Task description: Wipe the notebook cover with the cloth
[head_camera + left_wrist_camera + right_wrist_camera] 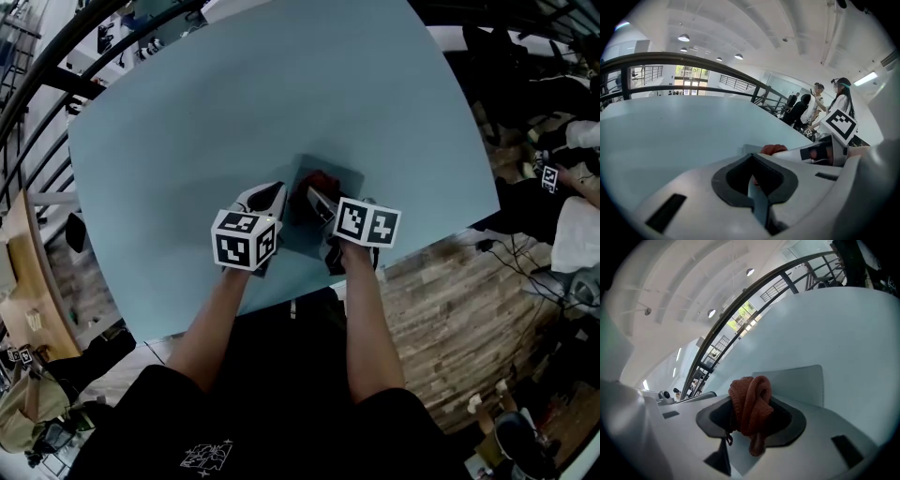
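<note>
Plainly, the cloth (751, 406) looks soft and light, bunched in the right gripper's (750, 423) closed jaws above the notebook (797, 383). The notebook lies flat on the table (234, 112) and seems thin and stiff. The left gripper (753, 183) pinches its edge. No writing is legible.

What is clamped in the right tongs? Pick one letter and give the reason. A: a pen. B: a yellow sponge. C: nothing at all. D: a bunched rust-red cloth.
D: in the right gripper view the cloth sits bunched between the right tongs, which are closed on it, with the notebook lying flat on the table just beyond.
</note>
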{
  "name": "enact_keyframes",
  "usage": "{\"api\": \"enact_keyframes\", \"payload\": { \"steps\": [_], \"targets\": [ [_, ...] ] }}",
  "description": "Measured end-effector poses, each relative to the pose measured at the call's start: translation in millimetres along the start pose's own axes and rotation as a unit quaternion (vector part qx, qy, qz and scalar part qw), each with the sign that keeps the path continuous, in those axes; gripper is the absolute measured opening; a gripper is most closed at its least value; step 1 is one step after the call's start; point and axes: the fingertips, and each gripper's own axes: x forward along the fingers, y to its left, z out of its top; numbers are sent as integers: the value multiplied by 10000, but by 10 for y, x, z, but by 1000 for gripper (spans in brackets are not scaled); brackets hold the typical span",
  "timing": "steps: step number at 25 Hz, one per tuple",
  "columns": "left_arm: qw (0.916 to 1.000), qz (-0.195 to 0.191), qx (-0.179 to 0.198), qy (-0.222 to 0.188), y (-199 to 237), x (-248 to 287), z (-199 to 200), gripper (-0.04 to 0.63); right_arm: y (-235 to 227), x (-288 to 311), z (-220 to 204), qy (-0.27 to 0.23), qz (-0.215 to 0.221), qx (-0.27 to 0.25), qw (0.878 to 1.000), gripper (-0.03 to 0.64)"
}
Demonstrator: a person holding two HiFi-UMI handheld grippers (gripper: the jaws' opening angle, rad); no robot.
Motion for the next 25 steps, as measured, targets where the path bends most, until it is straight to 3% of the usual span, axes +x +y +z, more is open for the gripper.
{"api": "enact_keyframes", "payload": {
  "steps": [14,25],
  "targets": [
    [9995,-254,175,59,-426,127,-134,8,-528,-528,-55,-331,-284,314,9986,173],
    [9996,-255,84,24,-491,58,-183,8,-614,-761,-103,-458,-362,370,9976,173]
  ]
}}
